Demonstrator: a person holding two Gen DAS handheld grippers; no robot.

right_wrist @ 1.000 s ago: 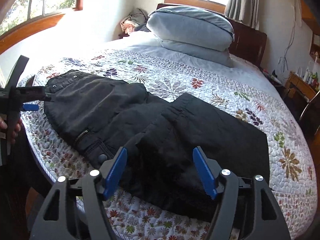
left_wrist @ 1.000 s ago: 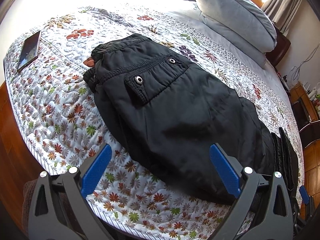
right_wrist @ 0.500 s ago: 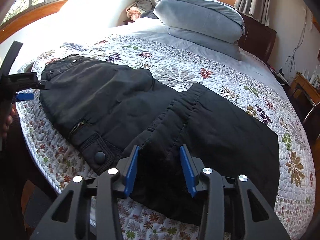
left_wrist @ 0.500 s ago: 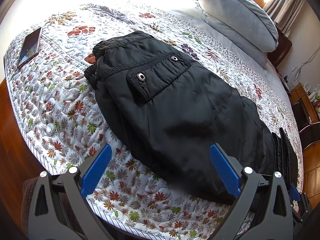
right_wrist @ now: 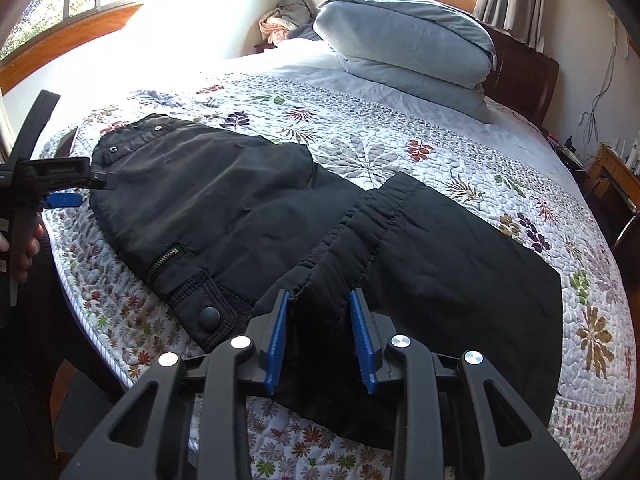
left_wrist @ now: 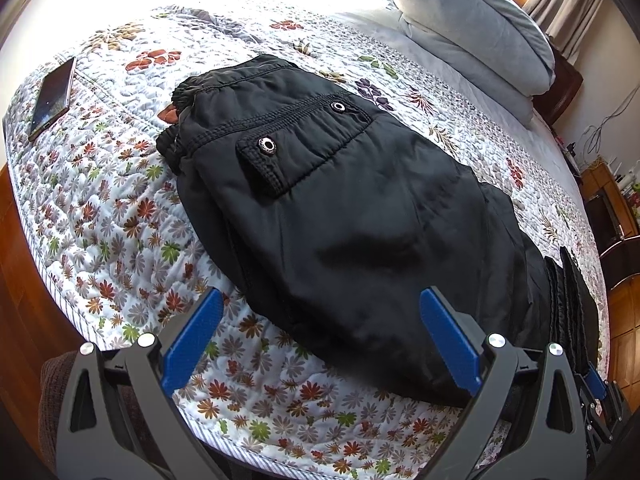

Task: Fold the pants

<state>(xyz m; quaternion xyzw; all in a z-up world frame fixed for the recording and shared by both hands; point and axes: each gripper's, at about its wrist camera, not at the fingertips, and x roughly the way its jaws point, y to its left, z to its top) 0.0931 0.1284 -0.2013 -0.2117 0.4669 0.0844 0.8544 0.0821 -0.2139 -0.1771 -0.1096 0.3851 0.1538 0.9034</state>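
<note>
Black pants (left_wrist: 360,216) lie on the floral quilt, waistband at the far left with two snap studs, legs folded back over themselves. In the right wrist view the pants (right_wrist: 224,208) show a zip pocket and the leg cuff (right_wrist: 360,240) lying across the middle. My left gripper (left_wrist: 320,340) is open, hovering at the near edge of the pants' hip. My right gripper (right_wrist: 320,324) has narrowed around the corner of the folded leg hem, fabric between its jaws. The left gripper also shows in the right wrist view (right_wrist: 60,188).
A phone (left_wrist: 52,98) lies on the quilt (left_wrist: 100,220) at the far left. Stacked grey pillows (right_wrist: 408,52) sit by the headboard. The bed's near edge runs just under both grippers. A bedside table (right_wrist: 612,184) stands at the right.
My right gripper has closed from wide open to a narrow gap around the leg hem and moved in closer. My left gripper has stayed open and barely shifted.
</note>
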